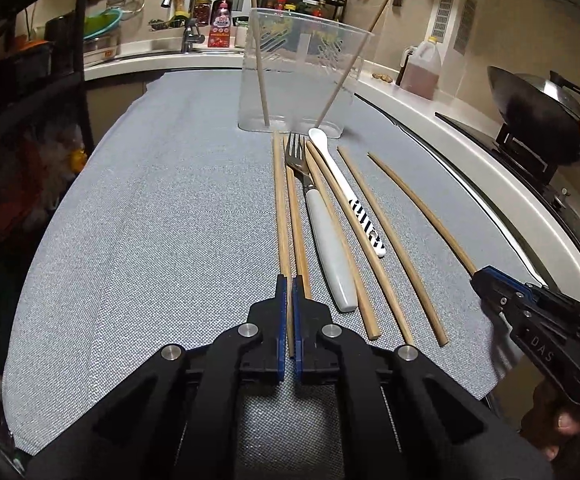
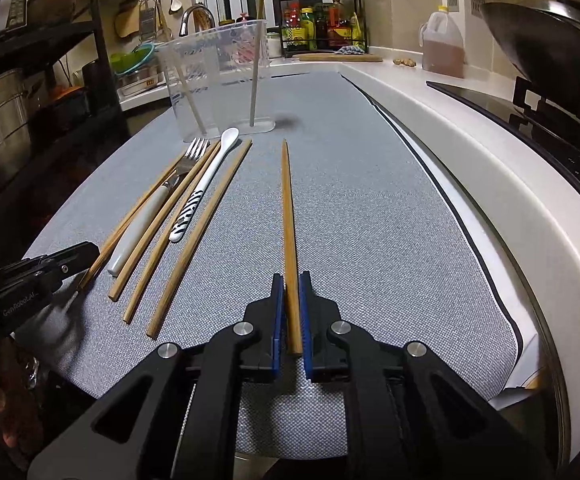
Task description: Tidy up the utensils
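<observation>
The surface (image 1: 150, 220), under a grey cloth (image 1: 130, 280), carries a clear holder (image 1: 297, 80), loose chopsticks (image 1: 373, 240), a fork (image 1: 309, 192) and a white spoon (image 1: 341, 184).

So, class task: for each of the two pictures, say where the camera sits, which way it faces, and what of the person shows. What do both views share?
Left wrist: on the left gripper, looking forward and down along a chopstick clamped in it; right gripper and a hand at right.
Right wrist: on the right gripper, clamping its own chopstick; left gripper at left.
Shared: clear holder, fork, white spoon, grey mat.
</observation>
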`<state>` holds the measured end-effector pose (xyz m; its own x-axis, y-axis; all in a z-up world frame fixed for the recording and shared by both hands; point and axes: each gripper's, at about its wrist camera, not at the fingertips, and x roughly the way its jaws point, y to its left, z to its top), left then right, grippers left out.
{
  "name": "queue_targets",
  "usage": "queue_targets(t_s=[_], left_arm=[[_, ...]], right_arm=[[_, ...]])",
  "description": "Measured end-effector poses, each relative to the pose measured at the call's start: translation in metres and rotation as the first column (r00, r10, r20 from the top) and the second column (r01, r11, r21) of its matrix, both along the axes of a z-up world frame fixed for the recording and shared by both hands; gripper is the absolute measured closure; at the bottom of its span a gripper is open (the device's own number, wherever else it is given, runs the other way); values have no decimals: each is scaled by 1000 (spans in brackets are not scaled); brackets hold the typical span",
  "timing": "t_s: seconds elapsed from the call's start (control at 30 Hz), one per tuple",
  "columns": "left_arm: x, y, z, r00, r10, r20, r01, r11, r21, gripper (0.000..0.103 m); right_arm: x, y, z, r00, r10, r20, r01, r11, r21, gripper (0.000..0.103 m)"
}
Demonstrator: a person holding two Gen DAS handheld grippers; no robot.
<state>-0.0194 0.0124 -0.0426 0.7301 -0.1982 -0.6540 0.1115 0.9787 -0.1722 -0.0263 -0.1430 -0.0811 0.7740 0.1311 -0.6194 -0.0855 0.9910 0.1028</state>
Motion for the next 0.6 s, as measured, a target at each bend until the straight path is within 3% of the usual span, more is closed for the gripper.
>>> queue_targets(t_s=[0.23, 0.47, 0.6], left_arm=[[-6, -9, 0, 1000, -2, 21, 0, 995, 97, 95], [-18, 0, 1, 997, 66, 40, -71, 990, 120, 98], [-22, 0, 1, 997, 58, 45, -63, 988, 139, 98]], right_arm=[[-1, 1, 1, 1000, 0, 3, 0, 1000, -6, 94], [-4, 7, 0, 1000, -8, 15, 9, 999, -33, 96], [-7, 7, 0, 999, -29, 19, 30, 999, -29, 96]])
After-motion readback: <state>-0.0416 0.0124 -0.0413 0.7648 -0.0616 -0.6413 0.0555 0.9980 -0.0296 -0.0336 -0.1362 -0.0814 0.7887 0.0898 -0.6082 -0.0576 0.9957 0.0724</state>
